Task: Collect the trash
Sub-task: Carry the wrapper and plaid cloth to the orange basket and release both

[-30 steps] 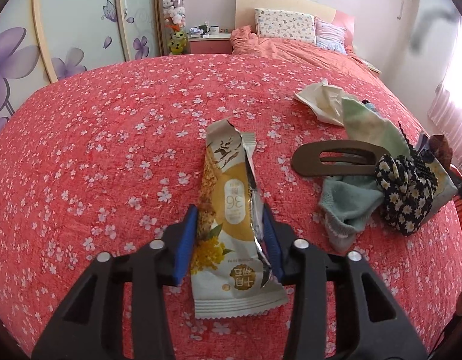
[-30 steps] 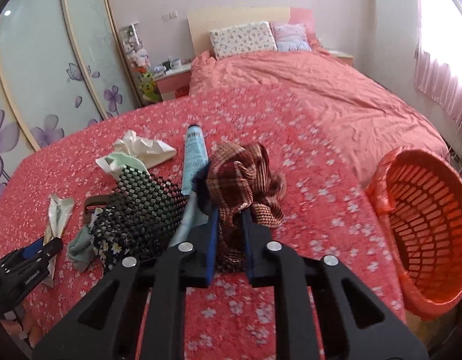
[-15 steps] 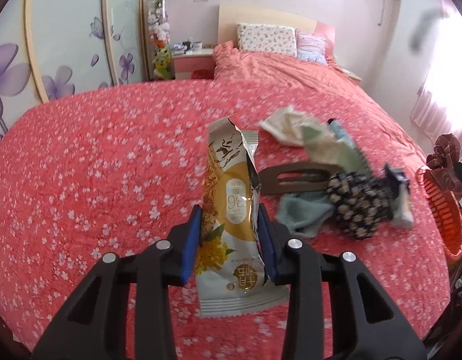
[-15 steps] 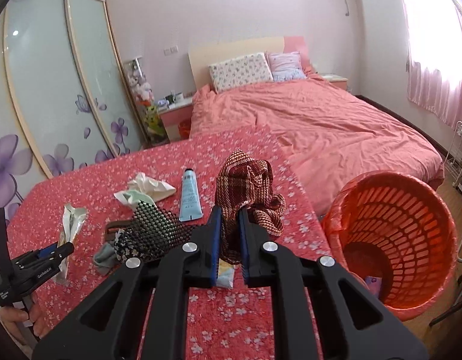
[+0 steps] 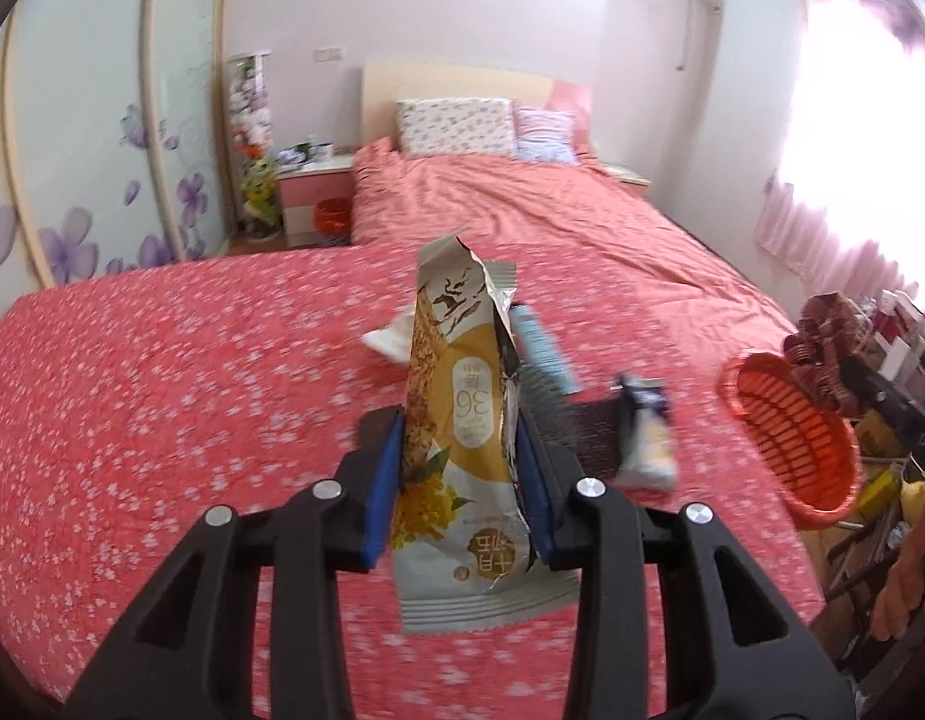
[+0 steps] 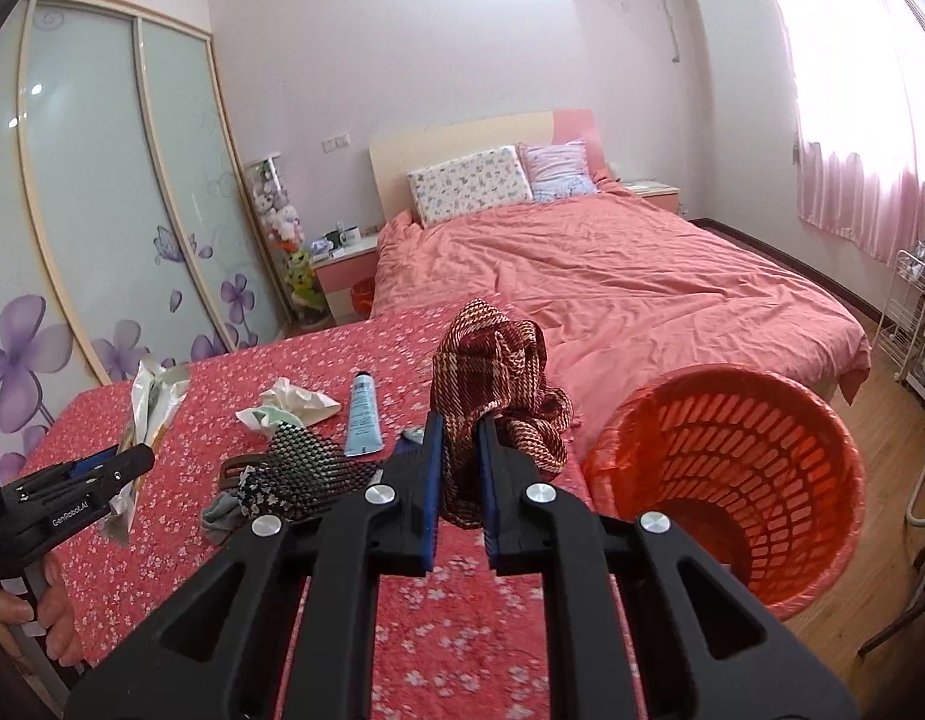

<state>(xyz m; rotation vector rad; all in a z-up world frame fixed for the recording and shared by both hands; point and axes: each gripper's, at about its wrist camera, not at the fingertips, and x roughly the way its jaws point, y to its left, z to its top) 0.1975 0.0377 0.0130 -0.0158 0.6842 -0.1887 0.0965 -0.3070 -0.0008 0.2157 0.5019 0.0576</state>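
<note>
The left gripper (image 5: 459,480) holds a torn snack wrapper (image 5: 462,420) upright between its jaws — the blue pads press its two sides, its sealed bottom edge hanging below them, above the red flowered worktop (image 5: 162,390). The right gripper (image 6: 460,480) has its jaws narrowed on a crumpled plaid cloth (image 6: 492,372), which bulges out above the pads. The orange basket (image 6: 732,480) stands on the floor just right of the worktop — beside the cloth, mouth open. A blue tube (image 6: 364,417) and crumpled tissue (image 6: 294,405) lie on the worktop.
</note>
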